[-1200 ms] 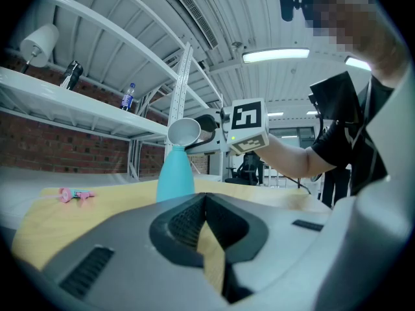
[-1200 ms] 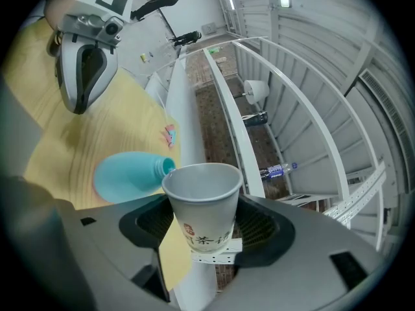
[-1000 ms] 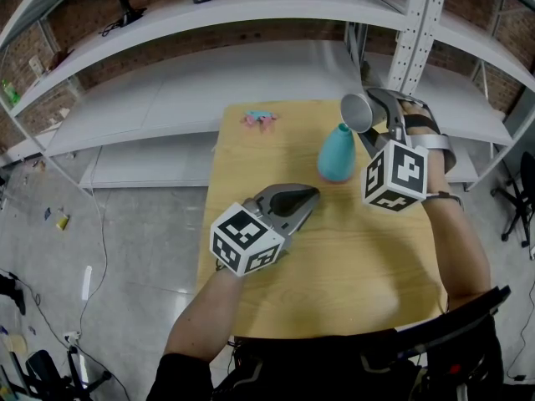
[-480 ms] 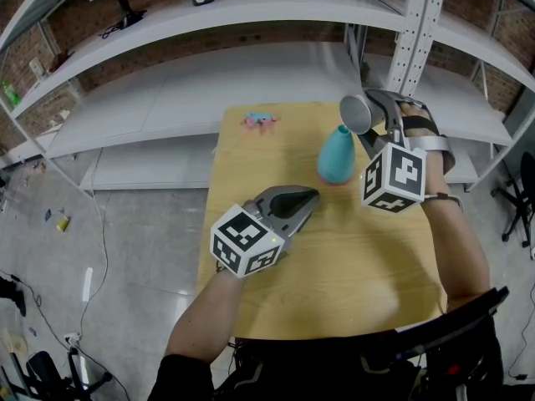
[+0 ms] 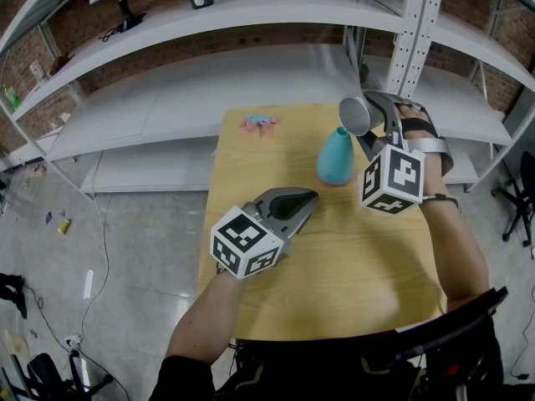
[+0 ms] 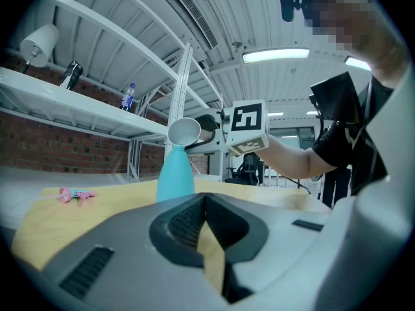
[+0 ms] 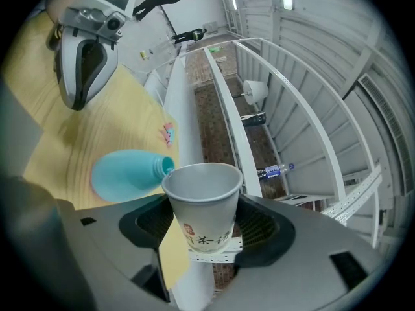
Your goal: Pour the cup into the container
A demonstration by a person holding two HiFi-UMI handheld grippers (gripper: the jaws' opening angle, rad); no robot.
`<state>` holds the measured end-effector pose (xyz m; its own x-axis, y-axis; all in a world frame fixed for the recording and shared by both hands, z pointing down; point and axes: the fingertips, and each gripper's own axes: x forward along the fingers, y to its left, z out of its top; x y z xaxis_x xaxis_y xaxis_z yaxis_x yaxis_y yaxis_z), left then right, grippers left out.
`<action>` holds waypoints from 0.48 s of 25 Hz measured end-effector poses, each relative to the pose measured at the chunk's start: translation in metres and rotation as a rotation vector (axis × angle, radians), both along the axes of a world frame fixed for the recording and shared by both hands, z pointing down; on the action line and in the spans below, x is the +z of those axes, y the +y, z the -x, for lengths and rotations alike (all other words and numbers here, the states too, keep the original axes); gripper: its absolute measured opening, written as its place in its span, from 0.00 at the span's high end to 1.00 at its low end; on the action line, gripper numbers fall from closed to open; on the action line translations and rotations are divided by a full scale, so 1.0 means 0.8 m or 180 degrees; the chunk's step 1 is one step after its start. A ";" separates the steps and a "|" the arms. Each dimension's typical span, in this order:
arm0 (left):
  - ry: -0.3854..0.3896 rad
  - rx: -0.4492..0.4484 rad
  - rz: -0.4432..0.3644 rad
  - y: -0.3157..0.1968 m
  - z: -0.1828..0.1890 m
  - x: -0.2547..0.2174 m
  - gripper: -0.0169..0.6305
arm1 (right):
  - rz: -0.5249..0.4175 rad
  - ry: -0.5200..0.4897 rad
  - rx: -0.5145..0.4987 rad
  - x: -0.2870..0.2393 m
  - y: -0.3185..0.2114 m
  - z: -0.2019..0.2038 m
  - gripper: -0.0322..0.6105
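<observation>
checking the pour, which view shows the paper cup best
The right gripper view: the paper cup sits at the centre between the jaws, with its open rim, inside and printed side all clear. The head view shows it small, tipped toward the teal bottle and its neck. The left gripper view shows it distant, above that bottle.

Smooth grey shells on the left gripper (image 5: pixel 303 200) and right gripper (image 5: pixel 369 114), each carrying a white cube (image 5: pixel 245 241) of black square markers. Black short sleeves (image 5: pixel 179 376) up top, and a dark strap (image 5: pixel 440 197) just behind the right cube (image 5: pixel 393 176).
</observation>
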<state>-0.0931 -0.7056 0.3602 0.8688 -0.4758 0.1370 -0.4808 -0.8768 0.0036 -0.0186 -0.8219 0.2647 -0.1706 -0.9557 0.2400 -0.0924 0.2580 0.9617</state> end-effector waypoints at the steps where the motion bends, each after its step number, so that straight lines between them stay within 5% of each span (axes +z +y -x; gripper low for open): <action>1: 0.0000 0.0000 0.0000 0.000 0.000 0.000 0.98 | 0.0051 -0.0082 -0.0009 0.002 0.000 0.001 0.47; 12: -0.0003 -0.0007 0.0002 0.000 0.002 -0.001 0.98 | 0.0707 -0.1317 -0.0060 0.016 -0.002 -0.013 0.47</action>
